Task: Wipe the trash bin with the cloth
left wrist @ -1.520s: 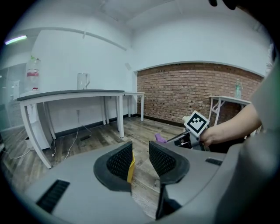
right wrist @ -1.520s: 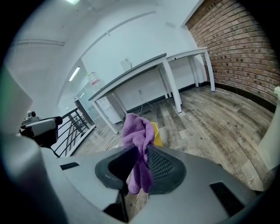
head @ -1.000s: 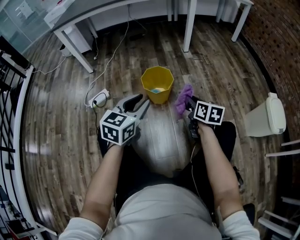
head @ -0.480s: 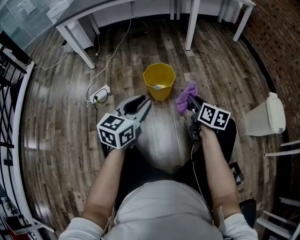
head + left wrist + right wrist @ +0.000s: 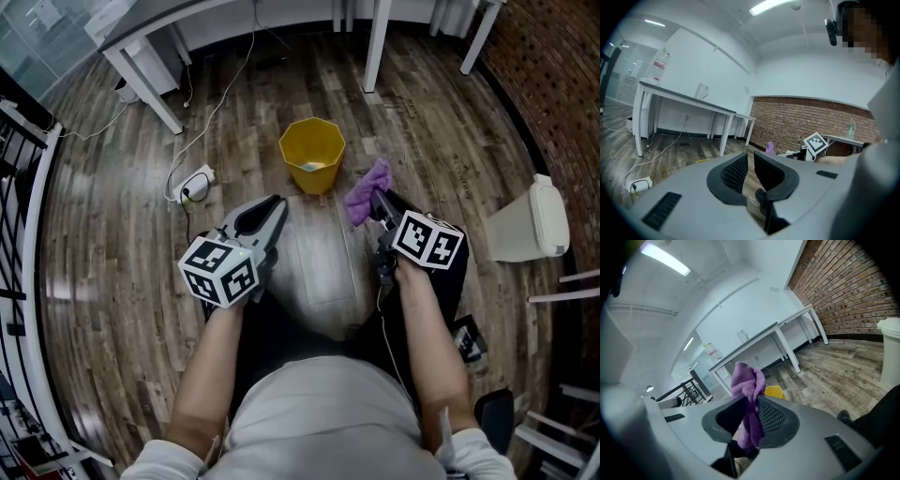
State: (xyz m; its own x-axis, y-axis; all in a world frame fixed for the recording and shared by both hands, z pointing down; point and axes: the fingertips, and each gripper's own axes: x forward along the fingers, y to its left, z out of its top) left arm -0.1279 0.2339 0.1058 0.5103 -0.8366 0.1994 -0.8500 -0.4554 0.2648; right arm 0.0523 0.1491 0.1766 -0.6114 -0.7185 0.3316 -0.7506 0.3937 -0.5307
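The yellow trash bin stands upright on the wood floor ahead of me, with something pale in its bottom. My right gripper is shut on the purple cloth, held just right of and short of the bin. In the right gripper view the cloth hangs between the jaws of that gripper, and the bin shows behind it. My left gripper is lower left of the bin, apart from it. Its jaws are closing to a narrow gap with nothing between them.
A white pedal bin stands at the right by the brick wall. A power strip and its cable lie on the floor to the left of the yellow bin. White table legs rise behind it. A black railing runs along the left.
The left gripper's jaws have narrowed and it has drawn back toward me and slightly left. The right gripper still holds the cloth in nearly the same place.
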